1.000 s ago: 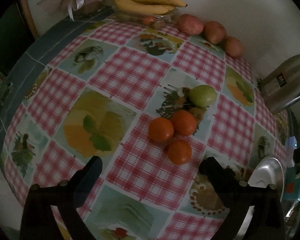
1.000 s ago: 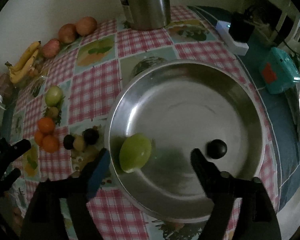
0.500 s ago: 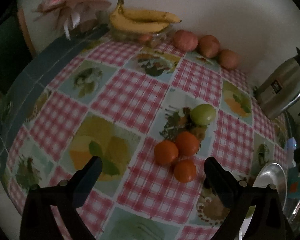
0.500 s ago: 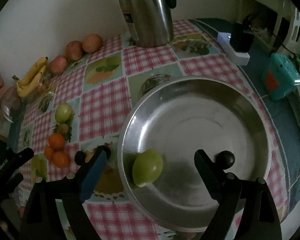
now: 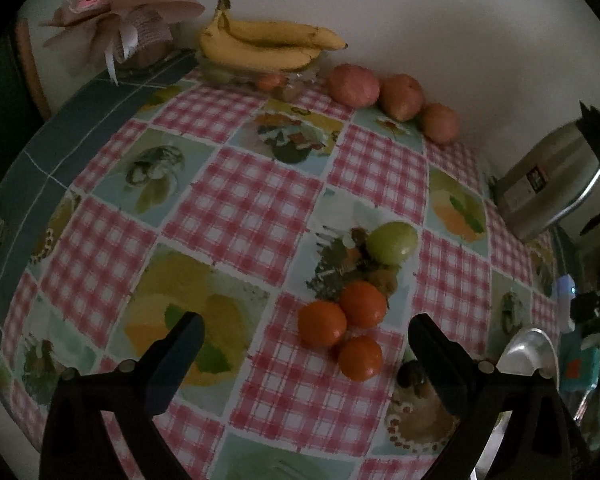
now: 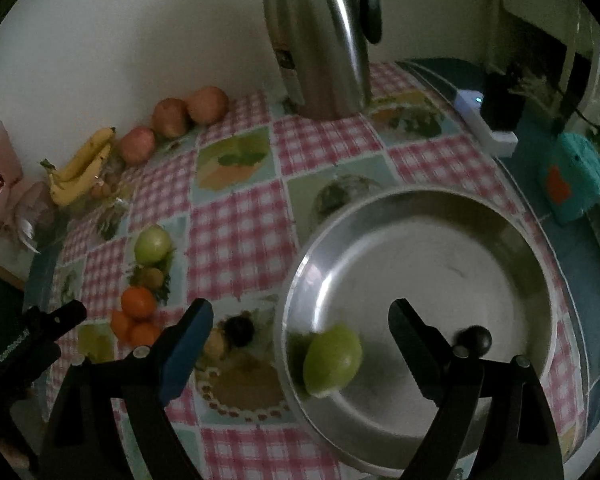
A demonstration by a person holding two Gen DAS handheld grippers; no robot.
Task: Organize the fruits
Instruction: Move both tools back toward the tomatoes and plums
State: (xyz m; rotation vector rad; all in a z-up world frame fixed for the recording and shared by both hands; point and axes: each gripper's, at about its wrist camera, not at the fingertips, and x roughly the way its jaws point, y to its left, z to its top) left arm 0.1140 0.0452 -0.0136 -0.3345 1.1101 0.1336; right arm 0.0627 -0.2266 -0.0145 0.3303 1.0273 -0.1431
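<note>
We log three oranges [image 5: 340, 328] clustered near the middle of the checked tablecloth [image 5: 236, 208], a green fruit [image 5: 392, 242] just beyond. Far edge: bananas [image 5: 268, 46], three reddish fruits [image 5: 396, 96]; kettle [image 6: 320, 40] at right. In the steel pan [image 6: 500, 240], a green fruit [image 6: 332, 360] and a small dark one [image 6: 474, 340], partly hidden. Left gripper [image 5: 304, 344] and right gripper [image 6: 300, 324] both gape, empty. Dim light.

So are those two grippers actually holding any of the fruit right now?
No. The left gripper hangs open above the oranges, and the right gripper is open over the green fruit in the metal dish.
</note>
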